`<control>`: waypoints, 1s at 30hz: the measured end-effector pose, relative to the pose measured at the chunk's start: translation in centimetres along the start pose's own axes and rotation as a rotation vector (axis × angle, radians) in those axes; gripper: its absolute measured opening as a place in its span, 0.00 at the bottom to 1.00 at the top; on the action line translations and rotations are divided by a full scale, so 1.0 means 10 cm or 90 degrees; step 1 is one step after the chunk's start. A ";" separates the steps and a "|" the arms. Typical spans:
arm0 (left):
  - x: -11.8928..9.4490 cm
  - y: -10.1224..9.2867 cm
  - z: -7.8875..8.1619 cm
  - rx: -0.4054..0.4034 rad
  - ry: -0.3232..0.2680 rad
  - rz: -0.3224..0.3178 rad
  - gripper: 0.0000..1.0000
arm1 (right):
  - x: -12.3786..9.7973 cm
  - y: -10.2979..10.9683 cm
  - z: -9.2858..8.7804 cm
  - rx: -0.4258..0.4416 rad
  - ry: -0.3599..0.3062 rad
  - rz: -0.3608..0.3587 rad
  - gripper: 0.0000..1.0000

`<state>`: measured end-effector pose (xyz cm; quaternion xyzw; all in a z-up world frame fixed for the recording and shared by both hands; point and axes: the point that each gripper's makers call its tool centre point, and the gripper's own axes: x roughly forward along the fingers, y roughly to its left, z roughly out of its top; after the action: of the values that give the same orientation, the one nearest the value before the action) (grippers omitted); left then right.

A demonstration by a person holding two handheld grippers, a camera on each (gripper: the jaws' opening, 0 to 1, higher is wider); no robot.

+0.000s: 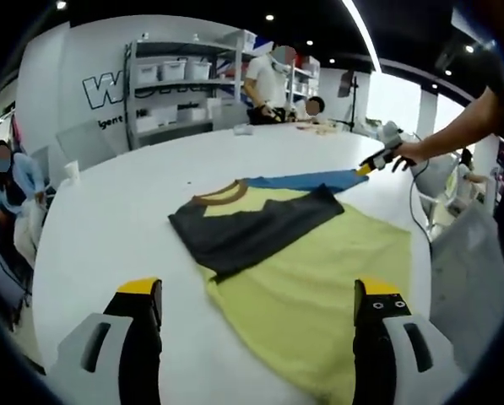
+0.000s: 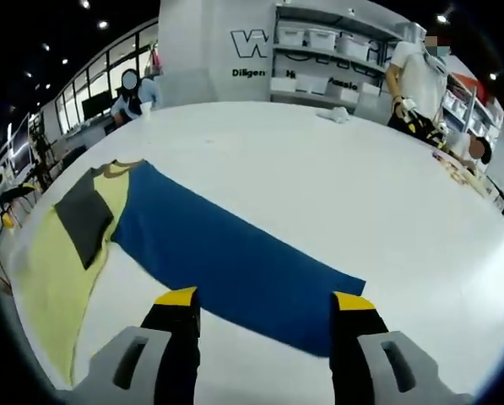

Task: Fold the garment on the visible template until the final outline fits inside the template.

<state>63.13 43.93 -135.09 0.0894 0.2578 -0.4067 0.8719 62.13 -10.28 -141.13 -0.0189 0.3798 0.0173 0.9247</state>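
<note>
A T-shirt lies on the white round table (image 1: 108, 219). Its yellow body (image 1: 319, 287) spreads toward me, and a dark grey sleeve (image 1: 252, 224) is folded across the chest. The blue sleeve (image 1: 306, 180) stretches away to the right. My left gripper (image 1: 258, 288) hovers open over the shirt's near hem, holding nothing. A hand holds my right gripper (image 1: 371, 162) at the blue sleeve's far tip. In the right gripper view the blue sleeve (image 2: 226, 261) runs flat ahead, with its cuff end lying between the jaws of the open right gripper (image 2: 265, 299). The yellow body (image 2: 57, 253) and grey sleeve (image 2: 84, 215) lie left.
A shelf rack with white bins (image 1: 180, 84) stands behind the table, and people stand there (image 1: 268, 80). Another person sits at the left (image 1: 15, 186) near a white cup (image 1: 72, 171). Small items lie at the far table edge (image 2: 336, 114). Grey fabric hangs at the right (image 1: 467, 278).
</note>
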 end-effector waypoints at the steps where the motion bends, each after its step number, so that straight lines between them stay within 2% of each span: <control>1: -0.01 0.00 -0.01 0.001 0.001 0.000 0.99 | 0.00 -0.03 -0.01 0.001 0.001 -0.004 0.57; 8: -0.07 -0.03 -0.03 0.017 0.006 -0.002 0.98 | -0.01 -0.23 -0.15 0.014 0.014 -0.025 0.54; 17: -0.09 -0.02 -0.05 0.023 0.011 0.003 0.98 | -0.01 -0.35 -0.27 0.039 0.025 -0.042 0.52; 18: -0.09 -0.03 -0.05 0.023 0.011 0.003 0.98 | 0.00 -0.35 -0.32 0.056 0.036 -0.041 0.51; 22: -0.10 -0.02 -0.06 0.023 0.013 0.005 0.98 | 0.01 -0.39 -0.37 0.071 0.037 -0.042 0.42; 30: -0.10 0.02 -0.07 0.023 0.017 0.010 0.97 | 0.05 -0.38 -0.37 0.087 0.040 -0.038 0.35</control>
<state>62.46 45.01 -135.13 0.1125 0.2611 -0.4031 0.8699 60.06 -14.21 -144.06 0.0323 0.4080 -0.0372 0.9117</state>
